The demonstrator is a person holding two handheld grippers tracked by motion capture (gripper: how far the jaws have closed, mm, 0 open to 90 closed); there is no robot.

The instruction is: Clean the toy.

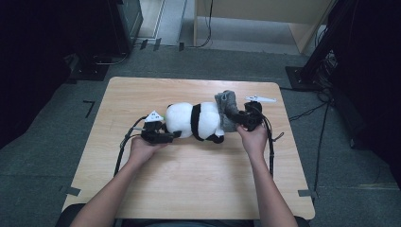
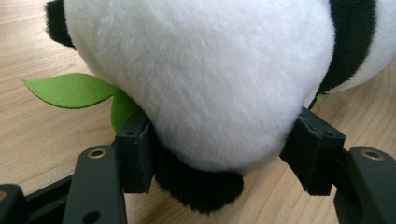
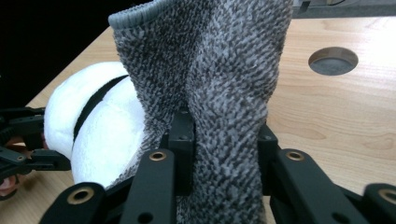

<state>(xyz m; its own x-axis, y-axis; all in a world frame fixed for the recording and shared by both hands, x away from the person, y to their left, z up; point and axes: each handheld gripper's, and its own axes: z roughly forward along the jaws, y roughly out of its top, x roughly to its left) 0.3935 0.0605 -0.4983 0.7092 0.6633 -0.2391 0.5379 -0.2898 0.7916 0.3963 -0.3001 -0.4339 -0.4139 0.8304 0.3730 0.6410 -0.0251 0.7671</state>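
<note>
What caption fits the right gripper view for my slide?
Right gripper pinching a fold of grey knit sock raised beside the plush panda on the wooden table.

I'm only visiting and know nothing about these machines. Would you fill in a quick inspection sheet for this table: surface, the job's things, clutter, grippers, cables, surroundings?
Surface: light wooden table, with a round hole near the far edge.
Job's things: plush panda lying on its side with a green felt leaf; grey knitted sock drawn over its right end.
Clutter: nothing seen.
Grippers: left gripper has its jaws against both sides of the panda's white end; right gripper pinches a fold of the sock.
Cables: a black cable trails from the left gripper; another runs from the right.
Surroundings: grey carpet, black stands, wooden furniture beyond the table.
</note>
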